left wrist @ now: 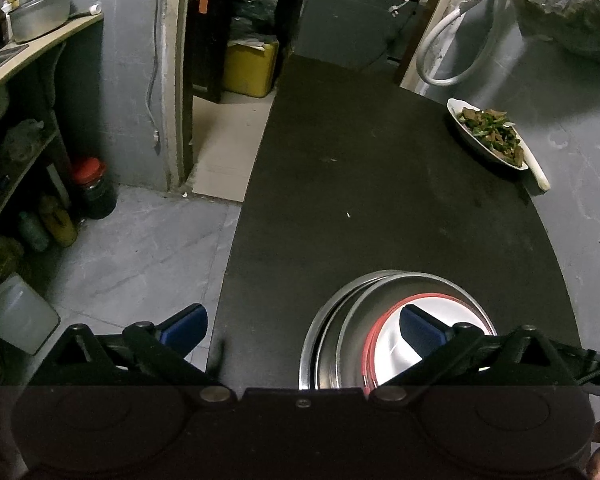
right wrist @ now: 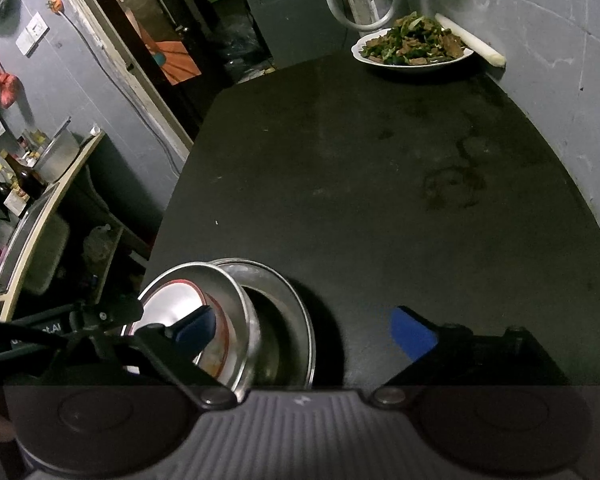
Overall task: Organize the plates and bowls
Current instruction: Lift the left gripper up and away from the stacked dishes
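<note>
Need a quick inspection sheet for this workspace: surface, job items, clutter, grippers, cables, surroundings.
Surface: dark tabletop, stained and dusty, set against a grey wall.
Job's things: nested stack of metal bowls at the near left edge; the top metal bowl sits off-centre and holds a white red-rimmed bowl.
Clutter: white plate of cooked food at the far corner, with a white stick-like thing behind it.
Grippers: left gripper open, one finger over the stack, holding nothing; right gripper open, empty.
Cables: white hose looped on the wall; thin wire down the door-side wall.
Surroundings: shelf with a metal pot and bottles, red-lidded jar and yellow container on the floor.
</note>
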`<state>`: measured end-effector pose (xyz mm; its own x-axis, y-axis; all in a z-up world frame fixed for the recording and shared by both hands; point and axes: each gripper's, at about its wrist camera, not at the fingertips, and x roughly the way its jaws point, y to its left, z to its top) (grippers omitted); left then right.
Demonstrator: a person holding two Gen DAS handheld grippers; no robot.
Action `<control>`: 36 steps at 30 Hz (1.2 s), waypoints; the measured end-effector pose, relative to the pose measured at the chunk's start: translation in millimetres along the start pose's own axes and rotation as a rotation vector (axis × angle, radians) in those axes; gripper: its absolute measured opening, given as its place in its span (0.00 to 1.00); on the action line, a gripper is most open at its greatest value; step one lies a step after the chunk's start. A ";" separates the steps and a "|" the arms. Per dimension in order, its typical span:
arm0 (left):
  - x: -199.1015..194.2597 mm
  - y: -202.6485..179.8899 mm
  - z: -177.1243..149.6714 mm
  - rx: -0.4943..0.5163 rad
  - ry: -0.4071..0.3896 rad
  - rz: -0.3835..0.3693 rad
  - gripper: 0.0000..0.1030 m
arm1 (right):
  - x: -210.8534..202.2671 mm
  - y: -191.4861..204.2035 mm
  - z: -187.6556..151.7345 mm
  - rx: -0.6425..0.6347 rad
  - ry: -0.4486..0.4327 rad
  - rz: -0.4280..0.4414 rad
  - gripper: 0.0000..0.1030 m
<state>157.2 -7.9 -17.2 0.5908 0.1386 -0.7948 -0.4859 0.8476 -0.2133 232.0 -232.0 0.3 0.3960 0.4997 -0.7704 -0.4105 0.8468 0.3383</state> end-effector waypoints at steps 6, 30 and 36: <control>-3.8 2.5 0.9 0.005 -0.015 0.013 0.99 | -0.8 0.4 0.5 0.002 -0.010 0.004 1.00; -36.3 36.3 20.3 0.173 -0.134 -0.186 0.99 | -47.6 51.7 -13.6 0.051 -0.215 -0.162 1.00; -41.2 46.6 16.7 0.210 -0.161 -0.235 0.99 | -63.4 67.0 -27.1 0.066 -0.267 -0.229 1.00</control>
<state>121.0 34.4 15.1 0.7727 -0.0082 -0.6347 -0.1912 0.9505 -0.2450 157.1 -211.9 57.2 0.6759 0.3182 -0.6648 -0.2359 0.9479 0.2140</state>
